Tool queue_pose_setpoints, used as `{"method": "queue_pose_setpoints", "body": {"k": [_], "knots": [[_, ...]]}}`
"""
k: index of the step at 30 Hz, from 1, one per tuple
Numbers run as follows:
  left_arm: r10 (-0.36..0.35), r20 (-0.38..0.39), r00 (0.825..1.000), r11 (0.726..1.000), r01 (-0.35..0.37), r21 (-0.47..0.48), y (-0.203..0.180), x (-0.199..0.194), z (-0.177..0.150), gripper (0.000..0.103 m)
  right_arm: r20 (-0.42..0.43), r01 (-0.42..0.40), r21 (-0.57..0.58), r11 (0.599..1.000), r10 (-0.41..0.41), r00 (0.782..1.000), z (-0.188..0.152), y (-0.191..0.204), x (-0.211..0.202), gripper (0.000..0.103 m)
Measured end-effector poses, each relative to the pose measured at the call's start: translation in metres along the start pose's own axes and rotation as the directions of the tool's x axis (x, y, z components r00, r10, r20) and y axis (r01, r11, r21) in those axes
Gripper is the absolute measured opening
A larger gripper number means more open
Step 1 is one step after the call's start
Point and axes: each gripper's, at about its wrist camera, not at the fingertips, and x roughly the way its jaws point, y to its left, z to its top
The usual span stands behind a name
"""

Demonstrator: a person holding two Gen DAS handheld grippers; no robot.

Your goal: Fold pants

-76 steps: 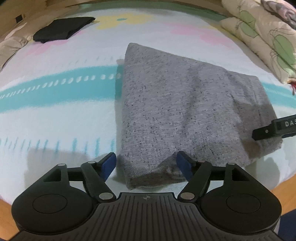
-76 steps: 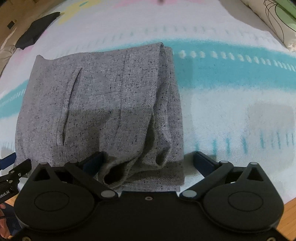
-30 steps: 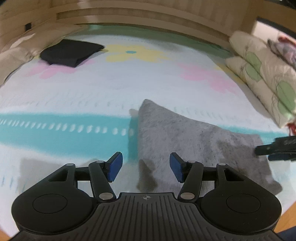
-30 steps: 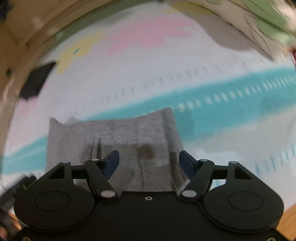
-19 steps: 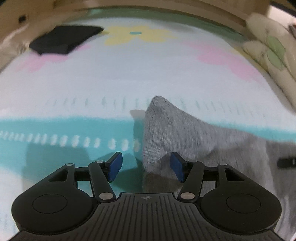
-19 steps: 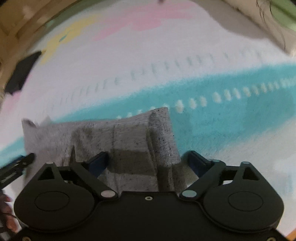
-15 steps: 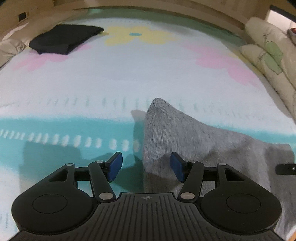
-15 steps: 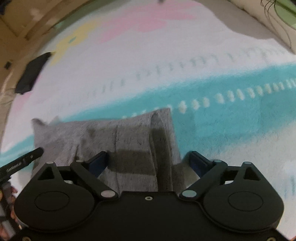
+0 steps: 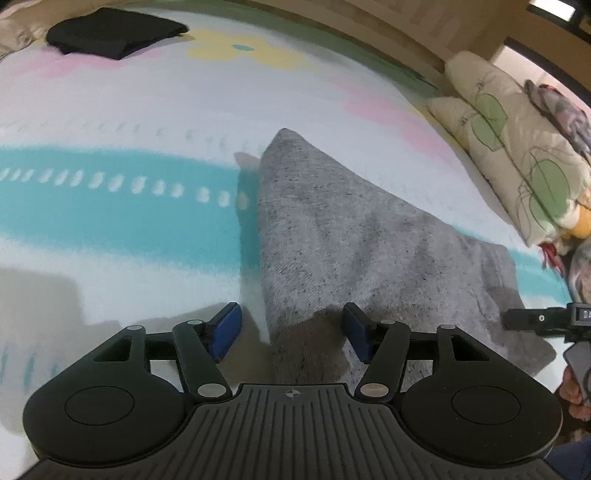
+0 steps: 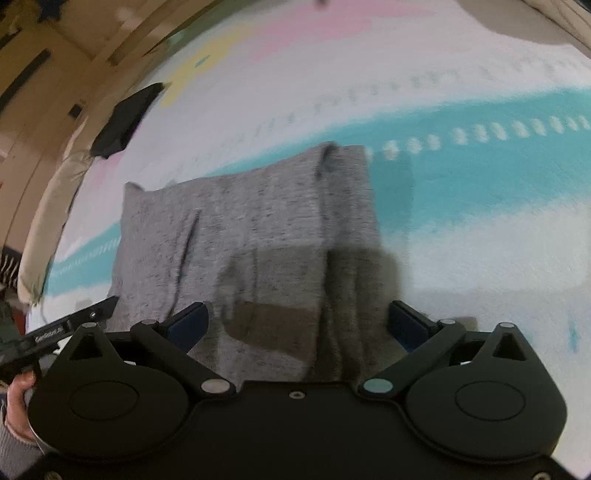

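Left wrist view: my left gripper (image 9: pixel 291 328) hangs over the near left corner of the folded grey speckled knit pants (image 9: pixel 369 251), its blue-padded fingers (image 9: pixel 225 326) spread wide and gripping nothing; the pants' left edge runs up between them. The pants lie flat on the white bedsheet with a turquoise band and pastel flowers (image 9: pixel 129 122). A folded black garment (image 9: pixel 114 31) sits well apart at the far left. Cream leaf-print pillows (image 9: pixel 517 155) are stacked at the right edge. My right gripper's black tip (image 9: pixel 539 319) pokes in from the right, near the pants' right corner.

Right wrist view, a little blurred: my right gripper (image 10: pixel 295 325) hovers over the near right part of the same pants (image 10: pixel 258 229), fingers (image 10: pixel 406 325) spread apart and empty, the thick folded edge lying between them. A pocket slit shows on the left half. The left gripper's black finger (image 10: pixel 74 325) reaches in at the pants' left edge, my left hand (image 10: pixel 18 410) behind it. The black garment (image 10: pixel 125 118) lies far off, upper left.
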Motion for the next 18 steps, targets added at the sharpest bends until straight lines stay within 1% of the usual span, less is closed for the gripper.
{"method": "queue_pose_setpoints", "body": {"k": [2, 4, 5, 7, 9, 10, 11, 12, 15, 18], "knots": [[-0.003, 0.006, 1.0, 1.0, 0.003, 0.011, -0.002, 0.004, 0.003, 0.067, 0.016, -0.041, -0.02, 0.999, 0.042, 0.999, -0.001, 0.001, 0.002, 0.103], [-0.008, 0.018, 1.0, 1.0, 0.008, 0.017, -0.005, 0.01, 0.004, 0.071, 0.059, -0.093, -0.027, 0.995, 0.095, 0.994, -0.007, -0.004, 0.001, 0.103], [-0.009, 0.022, 1.0, 1.0, 0.008, 0.024, -0.007, 0.011, 0.003, 0.074, 0.089, -0.131, -0.022, 0.991, 0.132, 0.987, -0.011, -0.01, 0.0, 0.103], [0.002, 0.03, 1.0, 0.999, -0.003, 0.054, -0.013, 0.015, 0.003, 0.076, 0.14, -0.213, 0.016, 0.977, 0.209, 0.968, -0.015, -0.025, -0.001, 0.103], [0.005, 0.035, 0.999, 0.996, -0.008, 0.083, -0.018, 0.017, 0.003, 0.078, 0.182, -0.303, 0.088, 0.949, 0.284, 0.942, -0.014, -0.042, -0.001, 0.103], [0.002, 0.037, 0.999, 0.996, -0.005, 0.086, -0.02, 0.018, 0.003, 0.078, 0.192, -0.327, 0.111, 0.938, 0.303, 0.934, -0.012, -0.047, 0.0, 0.103], [-0.005, 0.037, 0.999, 0.996, 0.002, 0.084, -0.019, 0.02, 0.005, 0.078, 0.193, -0.342, 0.122, 0.932, 0.316, 0.929, -0.011, -0.05, 0.0, 0.103], [-0.013, 0.036, 0.999, 0.997, 0.01, 0.08, -0.019, 0.021, 0.006, 0.079, 0.182, -0.342, 0.117, 0.933, 0.318, 0.931, -0.009, -0.051, 0.001, 0.103], [-0.05, 0.026, 0.998, 0.995, 0.048, 0.088, -0.02, 0.024, 0.009, 0.082, 0.143, -0.335, 0.057, 0.94, 0.325, 0.935, -0.001, -0.04, 0.006, 0.103], [-0.06, 0.023, 0.998, 0.992, 0.057, 0.115, -0.025, 0.029, 0.011, 0.082, 0.131, -0.338, 0.029, 0.941, 0.332, 0.934, 0.002, -0.034, 0.01, 0.103]]}}
